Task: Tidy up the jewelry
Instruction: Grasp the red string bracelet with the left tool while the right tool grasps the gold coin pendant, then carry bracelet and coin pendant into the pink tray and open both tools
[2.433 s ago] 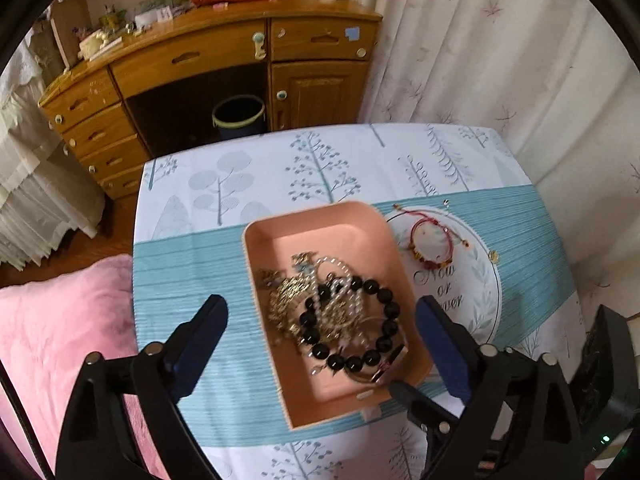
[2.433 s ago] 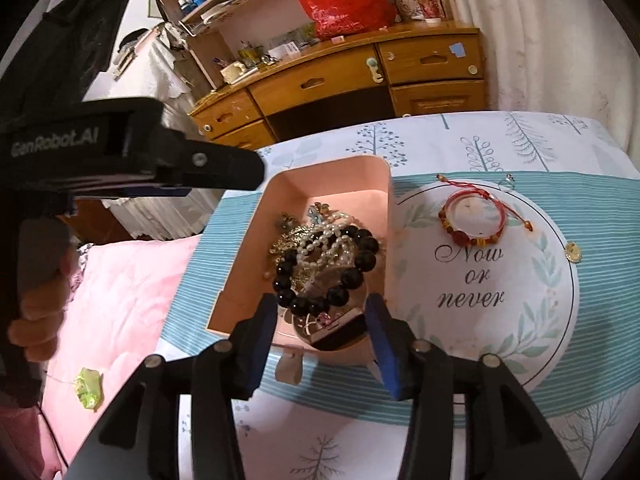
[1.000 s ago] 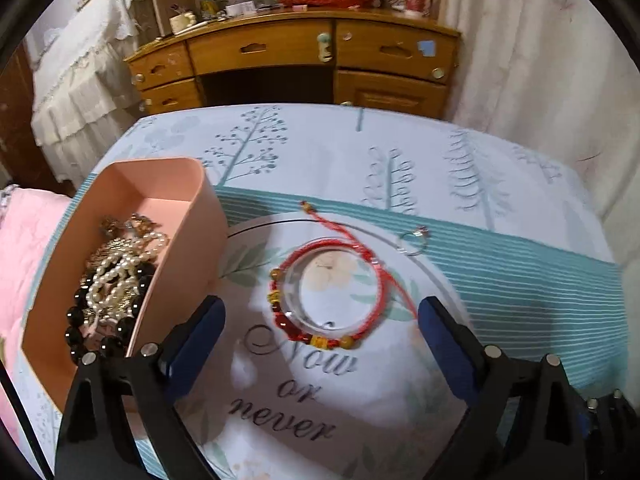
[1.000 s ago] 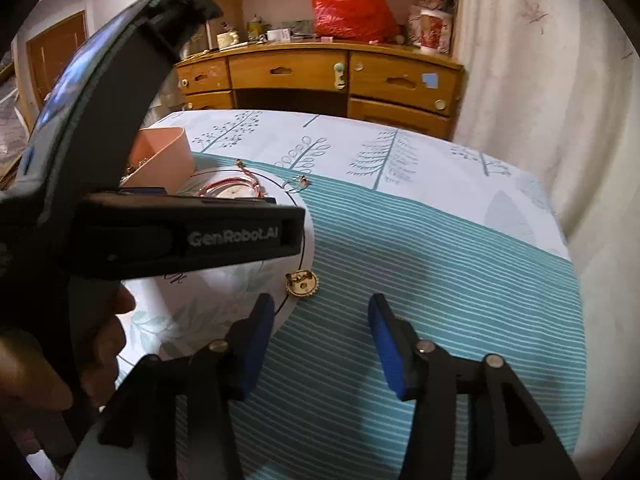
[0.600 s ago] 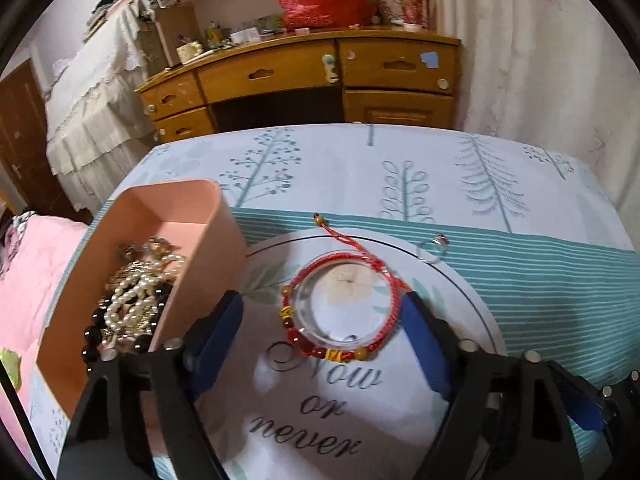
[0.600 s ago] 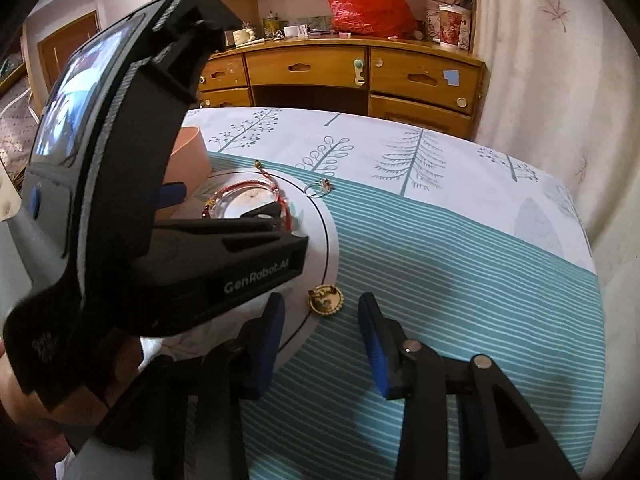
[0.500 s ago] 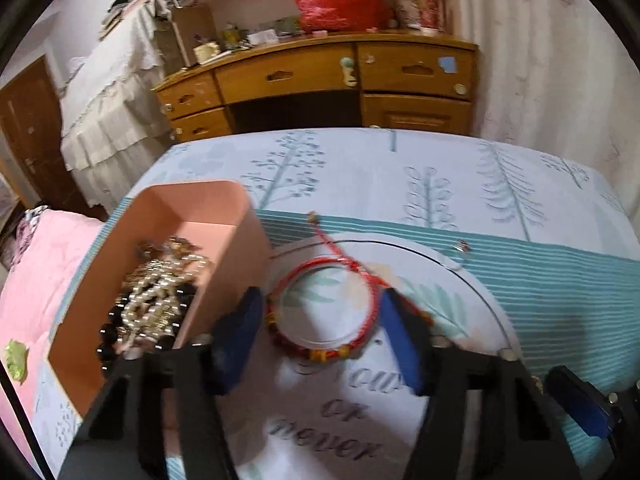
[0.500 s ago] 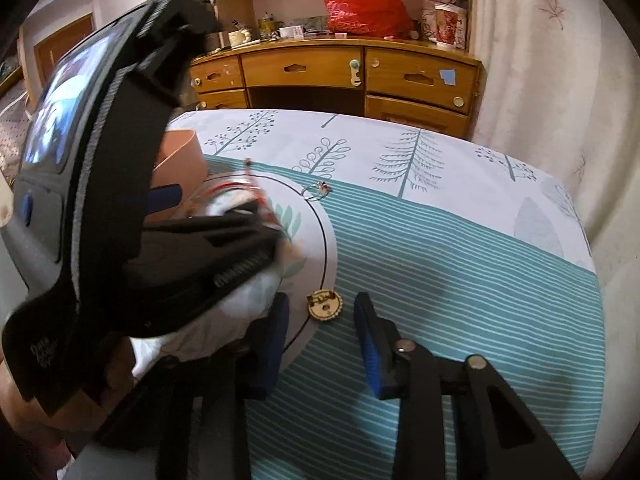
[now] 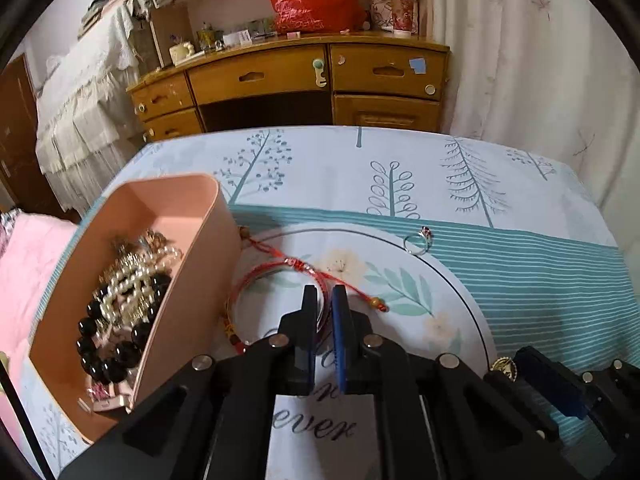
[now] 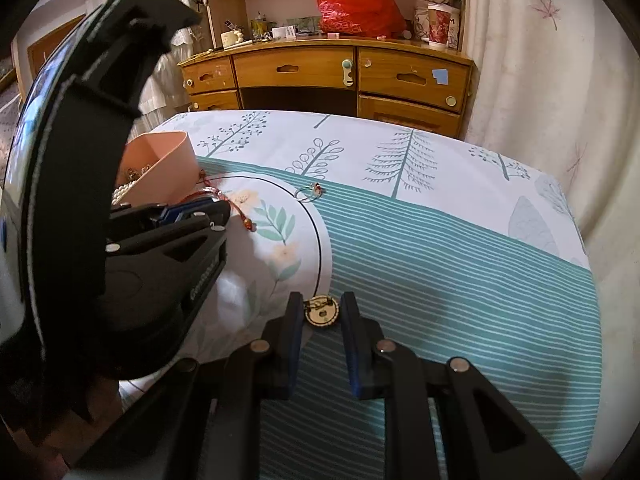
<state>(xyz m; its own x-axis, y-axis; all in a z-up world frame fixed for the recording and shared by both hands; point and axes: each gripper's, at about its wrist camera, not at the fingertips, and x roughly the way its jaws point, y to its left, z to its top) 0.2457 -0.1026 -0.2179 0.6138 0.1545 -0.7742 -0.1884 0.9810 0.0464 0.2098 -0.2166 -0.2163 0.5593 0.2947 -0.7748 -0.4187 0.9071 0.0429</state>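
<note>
A red cord bracelet point(image 9: 260, 280) lies on the round white "Now or never" mat point(image 9: 400, 280), right of the pink tray point(image 9: 192, 272) that holds pearl and black bead bracelets. My left gripper point(image 9: 324, 294) is shut on the bracelet's right side. A small gold brooch point(image 10: 321, 312) lies at the mat's edge. My right gripper point(image 10: 320, 312) has closed around it, jaws touching or nearly touching its sides. A silver ring point(image 9: 418, 240) with a red stone lies at the mat's far edge; it also shows in the right wrist view point(image 10: 308, 192).
The table has a teal striped cloth point(image 10: 460, 260) with tree prints. A wooden desk point(image 9: 300, 80) stands beyond the far edge, a curtain point(image 9: 540, 60) to the right, a pink cushion point(image 9: 20, 260) at the left.
Both grippers moved from over the tray to the mat. The left gripper closed on the red bracelet. The right gripper narrowed around the gold brooch.
</note>
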